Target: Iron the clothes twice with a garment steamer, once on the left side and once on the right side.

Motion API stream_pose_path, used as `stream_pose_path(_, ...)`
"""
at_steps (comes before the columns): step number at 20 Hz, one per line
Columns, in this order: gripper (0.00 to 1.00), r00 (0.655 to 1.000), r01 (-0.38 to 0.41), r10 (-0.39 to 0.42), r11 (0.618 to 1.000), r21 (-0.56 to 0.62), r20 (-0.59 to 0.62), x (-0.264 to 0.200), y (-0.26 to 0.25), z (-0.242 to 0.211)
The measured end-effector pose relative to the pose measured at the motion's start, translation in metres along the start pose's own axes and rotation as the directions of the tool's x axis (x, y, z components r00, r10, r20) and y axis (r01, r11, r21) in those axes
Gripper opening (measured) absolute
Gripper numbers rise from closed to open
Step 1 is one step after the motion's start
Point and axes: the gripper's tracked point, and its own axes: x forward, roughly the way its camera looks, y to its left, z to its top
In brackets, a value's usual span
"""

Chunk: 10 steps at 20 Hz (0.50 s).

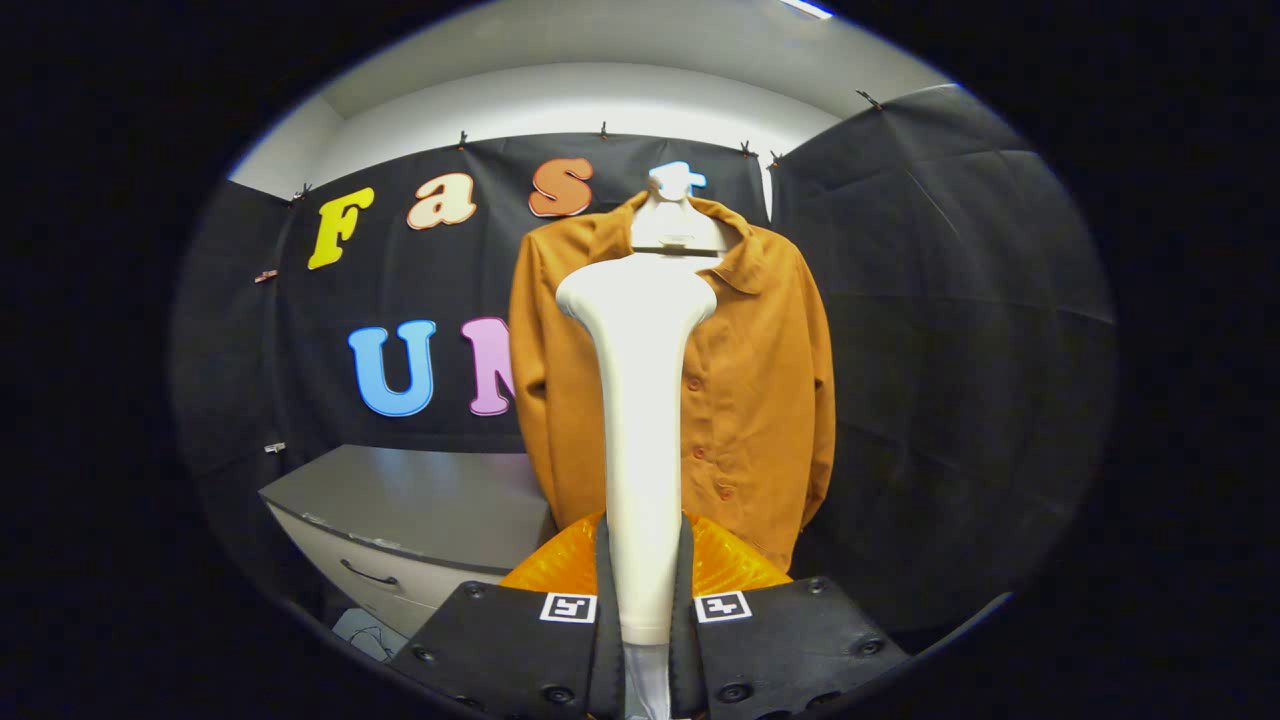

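The gripper (642, 640) is closed on the handle of a white garment steamer (640, 400), both fingers (520, 640) pressing its narrow lower shaft from either side, so the tool stands upright between them with its broad head at the top. An orange part, probably the steamer's base or tank (560, 565), sits just above the fingers behind the handle. Beyond the head hangs the task garment, an orange-brown buttoned shirt (760, 380), on a white hanger (678, 225) against the black cloth wall; the head appears over the shirt's upper middle, near the collar, though whether it touches the fabric cannot be told. A grey bench (420, 500) with a drawer stands low and to the shirt's left. For a good pass, judged from this pose, the head should meet one front panel flat, travel steadily down the cloth clear of the buttons (700, 430), and keep the grip firm so the handle does not twist.
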Motion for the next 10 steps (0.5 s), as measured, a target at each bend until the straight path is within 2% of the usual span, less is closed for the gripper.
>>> stream_pose_path(6, 0.21, 0.994, -0.093, 0.092, 0.996, 0.015, 0.055, -0.012, 0.088, 0.033)
stream_pose_path(10, 0.21, 0.992, -0.11, 0.11, 0.994, 0.001, 0.056, -0.016, 0.122, 0.037)
